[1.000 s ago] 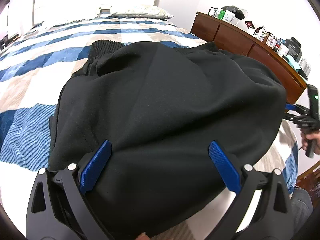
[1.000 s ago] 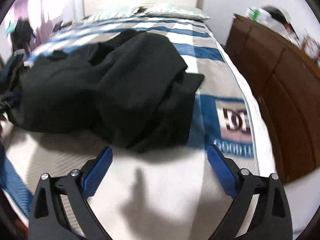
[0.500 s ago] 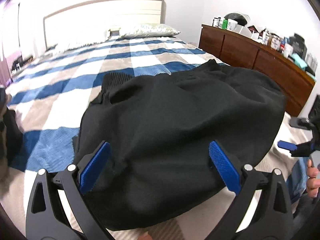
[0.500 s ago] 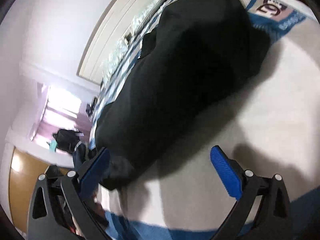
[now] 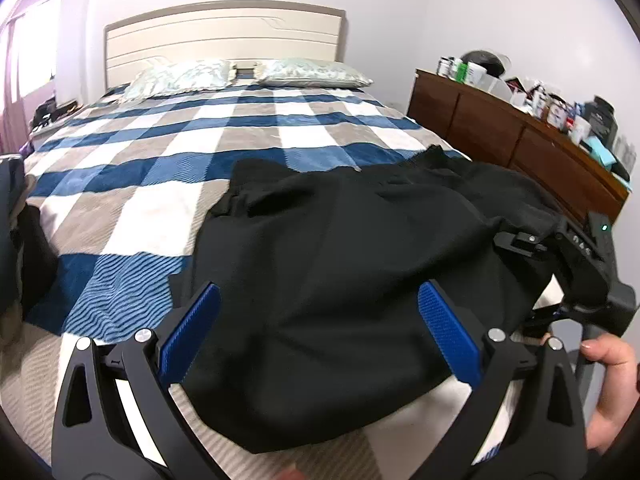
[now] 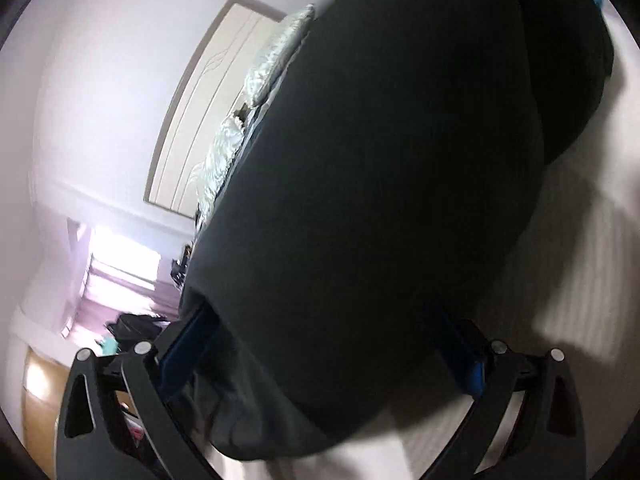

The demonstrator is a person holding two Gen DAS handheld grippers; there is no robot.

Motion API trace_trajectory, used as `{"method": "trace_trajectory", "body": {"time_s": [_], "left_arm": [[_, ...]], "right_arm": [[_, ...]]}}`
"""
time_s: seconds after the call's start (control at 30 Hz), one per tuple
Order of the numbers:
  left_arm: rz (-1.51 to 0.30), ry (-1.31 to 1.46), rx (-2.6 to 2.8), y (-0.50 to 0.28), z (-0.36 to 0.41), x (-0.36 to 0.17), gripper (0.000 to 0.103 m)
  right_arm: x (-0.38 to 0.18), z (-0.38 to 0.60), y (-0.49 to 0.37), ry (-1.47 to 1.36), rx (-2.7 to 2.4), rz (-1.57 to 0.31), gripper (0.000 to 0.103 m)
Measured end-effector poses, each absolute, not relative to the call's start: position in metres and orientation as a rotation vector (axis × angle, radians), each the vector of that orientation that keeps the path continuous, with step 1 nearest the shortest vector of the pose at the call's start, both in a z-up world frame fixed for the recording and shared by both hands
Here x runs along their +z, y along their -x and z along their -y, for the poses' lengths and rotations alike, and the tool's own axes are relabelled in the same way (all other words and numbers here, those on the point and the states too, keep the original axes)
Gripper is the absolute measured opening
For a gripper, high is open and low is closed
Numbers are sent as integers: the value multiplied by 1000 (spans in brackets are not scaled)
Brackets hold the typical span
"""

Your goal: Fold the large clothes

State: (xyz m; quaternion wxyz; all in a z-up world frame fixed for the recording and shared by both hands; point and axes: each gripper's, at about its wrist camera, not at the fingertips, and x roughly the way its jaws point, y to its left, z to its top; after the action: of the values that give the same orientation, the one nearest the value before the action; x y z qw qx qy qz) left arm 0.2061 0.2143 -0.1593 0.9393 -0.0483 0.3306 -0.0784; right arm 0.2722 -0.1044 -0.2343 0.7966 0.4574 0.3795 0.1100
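Left wrist view first: along the left edge there's some dark stuff piled beside the bed, too cut off to say what it is. The checked bedspread in blue, white and beige fills the upper left and middle, with two pillows against the pale headboard at the top. The left gripper sits at the bottom with its blue pads spread wide, gripping nothing, and the black garment lies in a loose mound on the near end of the bed, filling the frame's middle and lower right, right in front of those pads. Further right, the right gripper is pushed up against the garment's right edge, with the person's right hand on its handle at the lower right corner. A brown dresser crowded with bottles and boxes runs along the upper right. In the right wrist view everything is tilted: headboard and a bright window on the left, the black garment filling the middle, its fabric sitting between the spread blue pads of the right gripper, which haven't pinched it.
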Motion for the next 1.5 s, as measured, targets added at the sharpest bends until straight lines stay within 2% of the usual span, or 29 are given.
{"method": "trace_trajectory", "body": {"time_s": [0.23, 0.33, 0.4, 0.43, 0.47, 0.57, 0.63, 0.73, 0.8, 0.83, 0.87, 0.93, 1.2, 1.37, 1.5], "left_arm": [[-675, 142, -152, -203, -226, -158, 97], [-673, 147, -154, -203, -227, -157, 97], [-672, 150, -152, -203, -227, -157, 97], [-672, 152, -153, -203, -228, -157, 97], [-672, 155, -152, -203, -228, -157, 97], [-678, 165, -153, -202, -231, -159, 97], [-679, 163, -153, -201, -232, -159, 97], [-683, 144, -148, -198, -233, -159, 97], [-691, 149, -147, -195, -235, -162, 97], [-705, 157, -144, -192, -236, -165, 97], [-724, 169, -139, -189, -238, -168, 97], [-747, 203, -129, -181, -242, -173, 97], [-834, 490, -24, -144, -267, -189, 97], [-806, 700, -4, -120, -270, -200, 97], [-801, 880, -46, -132, -271, -215, 97]], "right_arm": [[-240, 95, -280, -1001, 195, -832, 99], [-240, 96, -267, -1019, 187, -829, 95], [-239, 94, -263, -1001, 174, -828, 82], [-238, 95, -263, -981, 157, -839, 62], [-237, 94, -262, -966, 143, -848, 53], [-239, 97, -254, -999, 160, -849, 46], [-238, 99, -250, -990, 178, -847, 45], [-241, 105, -251, -993, 206, -862, 48], [-239, 113, -249, -974, 230, -866, 54], [-235, 116, -245, -952, 234, -865, 61], [-236, 115, -248, -938, 229, -866, 77], [-230, 125, -240, -939, 250, -849, 89], [-225, 204, -213, -994, 266, -800, 94], [-240, 249, -208, -1084, 253, -786, 95], [-257, 262, -213, -1160, 288, -794, 95]]}}
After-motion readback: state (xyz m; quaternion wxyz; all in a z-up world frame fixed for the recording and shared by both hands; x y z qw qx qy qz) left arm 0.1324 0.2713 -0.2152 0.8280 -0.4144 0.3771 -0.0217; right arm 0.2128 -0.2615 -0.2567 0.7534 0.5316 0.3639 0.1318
